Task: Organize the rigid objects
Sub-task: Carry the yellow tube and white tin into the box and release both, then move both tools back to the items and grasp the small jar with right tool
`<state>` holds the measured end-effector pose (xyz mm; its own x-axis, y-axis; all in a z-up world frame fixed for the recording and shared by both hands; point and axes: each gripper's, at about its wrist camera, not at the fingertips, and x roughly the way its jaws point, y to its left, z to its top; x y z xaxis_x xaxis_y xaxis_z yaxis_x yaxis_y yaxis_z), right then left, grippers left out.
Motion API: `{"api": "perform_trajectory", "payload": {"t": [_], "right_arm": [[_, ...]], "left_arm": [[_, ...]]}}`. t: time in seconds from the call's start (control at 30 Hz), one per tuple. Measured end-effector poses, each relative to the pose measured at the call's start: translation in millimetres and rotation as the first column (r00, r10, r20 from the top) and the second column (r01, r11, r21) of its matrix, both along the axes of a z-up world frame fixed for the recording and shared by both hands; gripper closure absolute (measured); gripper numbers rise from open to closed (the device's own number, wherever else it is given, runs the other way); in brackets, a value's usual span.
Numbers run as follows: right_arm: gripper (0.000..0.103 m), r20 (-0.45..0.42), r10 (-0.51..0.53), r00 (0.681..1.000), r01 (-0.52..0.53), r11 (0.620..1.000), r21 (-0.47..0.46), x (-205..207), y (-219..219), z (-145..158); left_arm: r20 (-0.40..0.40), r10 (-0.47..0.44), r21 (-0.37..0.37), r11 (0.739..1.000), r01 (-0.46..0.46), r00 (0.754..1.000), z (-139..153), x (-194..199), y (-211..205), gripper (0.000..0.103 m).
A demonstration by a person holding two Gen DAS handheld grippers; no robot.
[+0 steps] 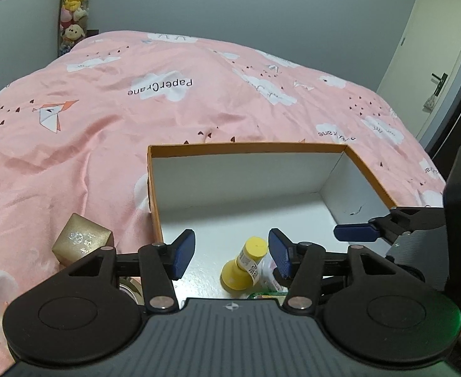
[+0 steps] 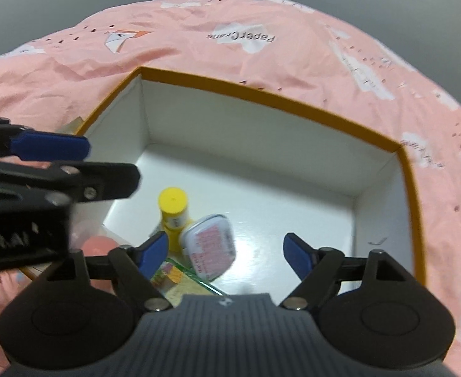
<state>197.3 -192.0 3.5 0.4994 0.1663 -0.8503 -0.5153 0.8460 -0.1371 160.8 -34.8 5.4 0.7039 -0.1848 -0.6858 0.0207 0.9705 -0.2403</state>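
Hovering inside box [image 2: 271, 94] rim, left gripper [image 1: 232, 253] and right gripper [image 2: 225, 251] both apart, holding nothing

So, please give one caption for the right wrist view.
Open right gripper above orange-rimmed box holding yellow bottle and tin.

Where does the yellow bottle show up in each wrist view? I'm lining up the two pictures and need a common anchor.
Left wrist view: the yellow bottle lies low in the centre, on the box floor just left of the left gripper's right-hand finger.
Right wrist view: it sits left of centre, above the right gripper's left-hand finger, beside a pink-labelled tin.
Shared landmark: the orange-rimmed box.
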Motion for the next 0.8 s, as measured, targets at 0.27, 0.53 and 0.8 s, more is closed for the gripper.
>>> {"api": "perform_trajectory", "payload": {"t": [0.27,0.53,0.8], "right_arm": [[0.020,0.065,-0.011,0.998,0.007,0.998,0.058,-25.9,-2.8,24.2],[0.019,0.165,-0.010,0.986,-0.012,0.991,0.131,-60.8,5.6,51.0],[0.043,0.179,0.023,0.984,-0.056,0.981,0.184,-94.3,16.5,62.0]], "left_arm": [[0.045,0.028,-0.008,1.000,-0.028,0.999,13.8,-24.0,13.7,0.038],[0.107,0.060,-0.007,0.998,-0.059,0.992,26.4,-54.4,28.5,0.038],[0.070,0.070,-0.012,0.998,-0.069,0.995,23.3,-79.5,50.8,0.043]]}}
